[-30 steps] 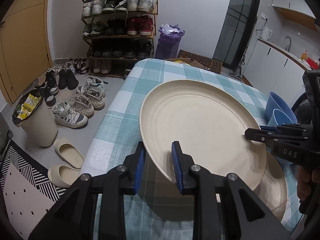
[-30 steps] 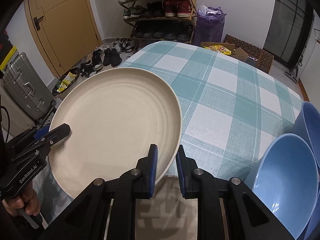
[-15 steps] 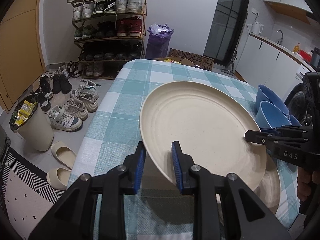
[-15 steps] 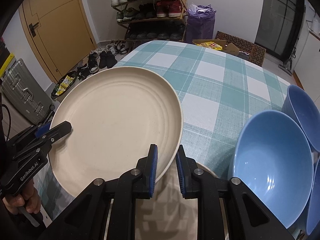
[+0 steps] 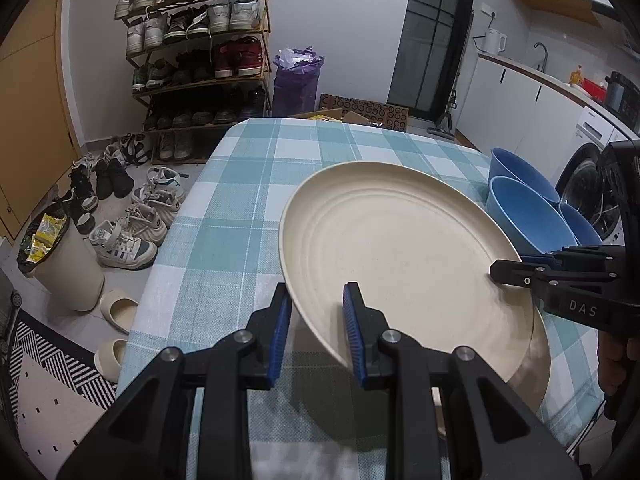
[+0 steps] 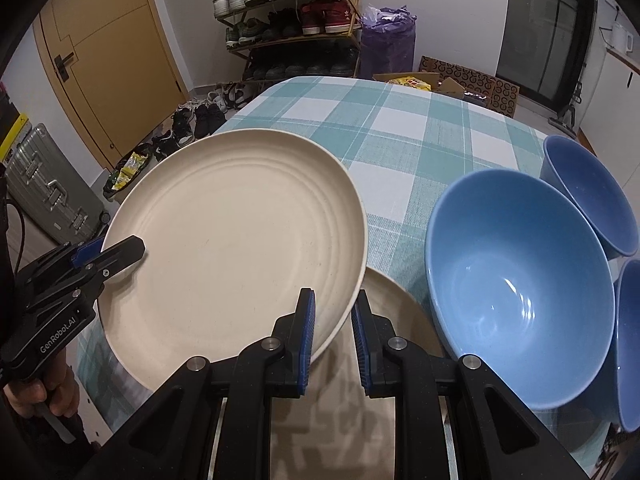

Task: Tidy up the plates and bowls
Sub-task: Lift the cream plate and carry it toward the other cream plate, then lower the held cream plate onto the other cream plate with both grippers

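Item: cream plate (image 6: 236, 236), rigid, light-looking, smooth; best taken by its rim. My left tongs (image 5: 316, 320) and right tongs (image 6: 334, 324) are both clamped on opposite rims, over a second plate (image 6: 396, 320) on the table (image 6: 400, 128)

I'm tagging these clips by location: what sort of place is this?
Most likely a lived-in flat, with entryway and kitchen in one open room: a loaded shoe rack, a kitchen counter with a kettle, and a table with a checked cloth.

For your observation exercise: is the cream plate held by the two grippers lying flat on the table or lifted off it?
Lifted. The cream plate hangs tilted above a second plate on the table, its rim clamped by both grippers.
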Motion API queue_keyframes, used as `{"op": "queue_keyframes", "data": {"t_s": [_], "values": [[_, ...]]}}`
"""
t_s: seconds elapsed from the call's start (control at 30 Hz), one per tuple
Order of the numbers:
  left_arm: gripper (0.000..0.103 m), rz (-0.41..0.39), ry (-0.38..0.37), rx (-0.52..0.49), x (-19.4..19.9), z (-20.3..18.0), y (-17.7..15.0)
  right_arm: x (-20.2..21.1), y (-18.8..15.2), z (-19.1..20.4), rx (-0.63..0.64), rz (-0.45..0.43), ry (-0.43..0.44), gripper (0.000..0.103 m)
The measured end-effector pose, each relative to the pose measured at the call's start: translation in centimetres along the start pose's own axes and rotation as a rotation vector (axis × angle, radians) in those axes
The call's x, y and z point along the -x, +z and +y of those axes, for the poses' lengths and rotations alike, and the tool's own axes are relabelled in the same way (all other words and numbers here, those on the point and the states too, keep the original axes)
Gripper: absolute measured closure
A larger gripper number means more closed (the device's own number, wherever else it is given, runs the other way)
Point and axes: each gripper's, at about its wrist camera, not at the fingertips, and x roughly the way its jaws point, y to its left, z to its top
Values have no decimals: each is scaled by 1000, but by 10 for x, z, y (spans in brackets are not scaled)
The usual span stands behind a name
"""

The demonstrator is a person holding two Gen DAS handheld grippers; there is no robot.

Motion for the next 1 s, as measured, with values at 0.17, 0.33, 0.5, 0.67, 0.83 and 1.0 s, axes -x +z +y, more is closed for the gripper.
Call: {"op": "queue_keyframes", "data": {"t_s": [0.17,0.33,0.5,0.67,0.83,1.0], "values": [[78,2,-10,-12,4,-5,-4,5,-8,-1,-1,2,-2,84],[78,4,-17,-30,8,-13,-10,11,-19,-4,-2,1,-7,84],[78,17,-24,-42,8,-20,-16,13,-32,-8,-15,10,-9,84],[78,25,-26,-64,9,-28,-21,17,-43,-12,-30,14,-14,84],[78,36,-32,-86,8,-37,-26,21,-53,-19,-47,16,-20,84],[78,45,-35,-109,7,-46,-29,23,-63,-25,-57,22,-23,84]]}}
